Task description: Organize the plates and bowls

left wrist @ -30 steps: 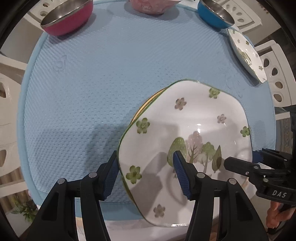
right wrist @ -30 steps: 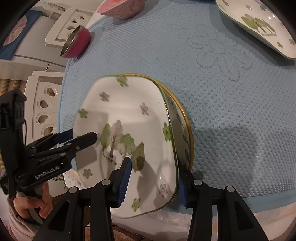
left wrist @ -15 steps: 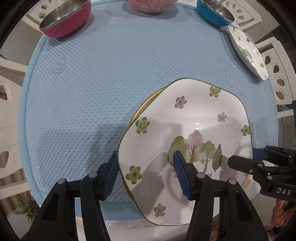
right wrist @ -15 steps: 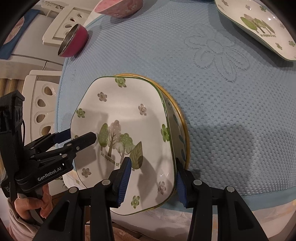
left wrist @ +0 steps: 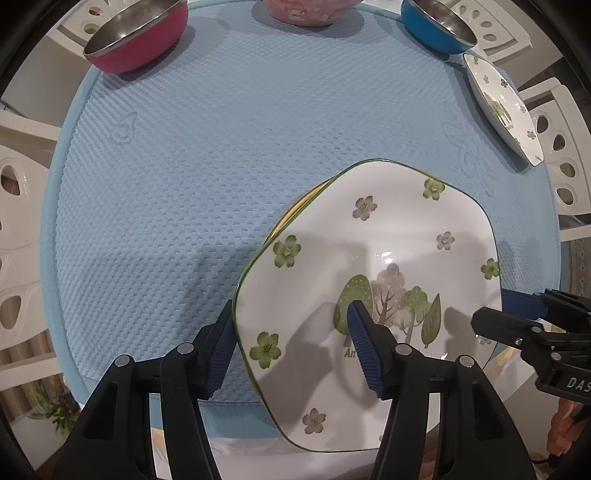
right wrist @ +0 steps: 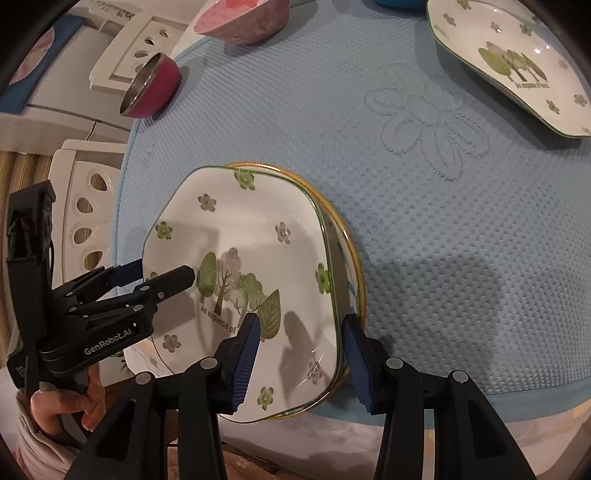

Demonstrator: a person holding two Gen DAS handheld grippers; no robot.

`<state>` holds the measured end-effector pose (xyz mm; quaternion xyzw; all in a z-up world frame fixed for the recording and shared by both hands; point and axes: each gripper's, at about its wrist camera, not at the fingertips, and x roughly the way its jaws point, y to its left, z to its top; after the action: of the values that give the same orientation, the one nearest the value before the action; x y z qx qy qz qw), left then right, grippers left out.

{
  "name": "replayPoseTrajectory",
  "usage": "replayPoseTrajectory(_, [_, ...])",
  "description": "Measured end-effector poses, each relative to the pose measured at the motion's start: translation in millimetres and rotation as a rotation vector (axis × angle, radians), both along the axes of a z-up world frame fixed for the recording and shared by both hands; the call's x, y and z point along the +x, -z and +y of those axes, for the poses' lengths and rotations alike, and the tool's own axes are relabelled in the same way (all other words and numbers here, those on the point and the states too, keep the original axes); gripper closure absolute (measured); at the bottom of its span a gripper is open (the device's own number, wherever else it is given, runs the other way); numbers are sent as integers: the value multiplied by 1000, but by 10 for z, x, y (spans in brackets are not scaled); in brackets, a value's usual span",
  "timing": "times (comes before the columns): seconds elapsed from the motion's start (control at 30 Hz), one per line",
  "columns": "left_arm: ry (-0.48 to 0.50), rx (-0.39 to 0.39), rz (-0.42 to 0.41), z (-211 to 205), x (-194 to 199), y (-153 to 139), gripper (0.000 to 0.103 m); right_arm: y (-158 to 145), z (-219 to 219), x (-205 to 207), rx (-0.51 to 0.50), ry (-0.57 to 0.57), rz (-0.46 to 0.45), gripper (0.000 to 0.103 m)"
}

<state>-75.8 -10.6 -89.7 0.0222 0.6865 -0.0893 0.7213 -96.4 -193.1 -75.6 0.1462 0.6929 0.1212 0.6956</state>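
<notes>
Flowered plate stacked on a gold-rimmed plate at the near edge of the blue mat, a gripper at each side.

The flowered plate (left wrist: 369, 258) lies on the gold-rimmed plate (right wrist: 356, 266) and covers most of it; both hang partly over the edge of the blue mat (left wrist: 221, 147). The left gripper (left wrist: 291, 343) straddles the plate's left rim, jaws opening, pads apart from the rim. The right gripper (right wrist: 299, 362) straddles the right rims of both plates, half-wide; whether its pads press is hard to tell. Farther off stand a red bowl (left wrist: 136, 33), a pink bowl (left wrist: 310, 13), a blue bowl (left wrist: 436, 29), seemingly empty, and a second flowered plate (right wrist: 517, 62).
</notes>
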Motion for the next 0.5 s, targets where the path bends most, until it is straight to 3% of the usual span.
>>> replayPoseTrajectory(0.5, [-65, 58, -4, -133, 28, 10, 46, -78, -325, -13, 63, 15, -20, 54])
